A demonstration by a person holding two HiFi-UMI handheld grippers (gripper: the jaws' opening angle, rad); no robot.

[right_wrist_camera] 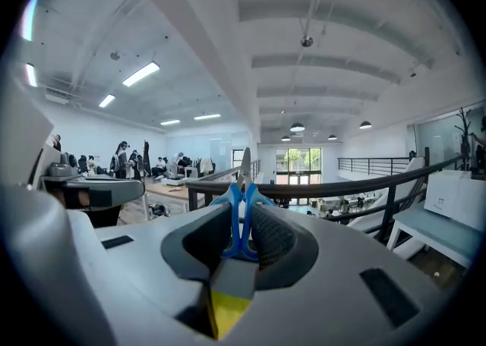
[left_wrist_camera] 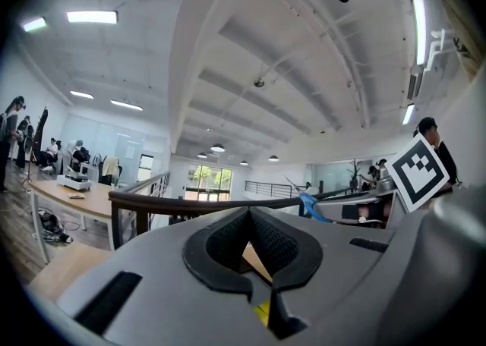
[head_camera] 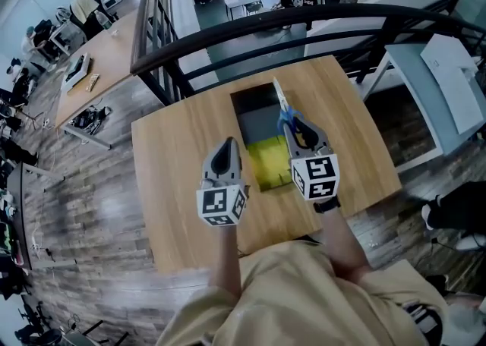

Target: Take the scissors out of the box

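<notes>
Your right gripper (head_camera: 305, 133) is clamped on the scissors (head_camera: 282, 108) by their blue handles, with the blades running straight ahead above the box (head_camera: 258, 121). Bare surface (head_camera: 342, 124) lies just to its right. Your left gripper (head_camera: 224, 156), jaws together, holds nothing.

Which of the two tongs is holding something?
The right tongs: the blue-handled metal scissors are pinched between their jaws, with the blades pointing away from the person. The left tongs are closed on nothing.
</notes>
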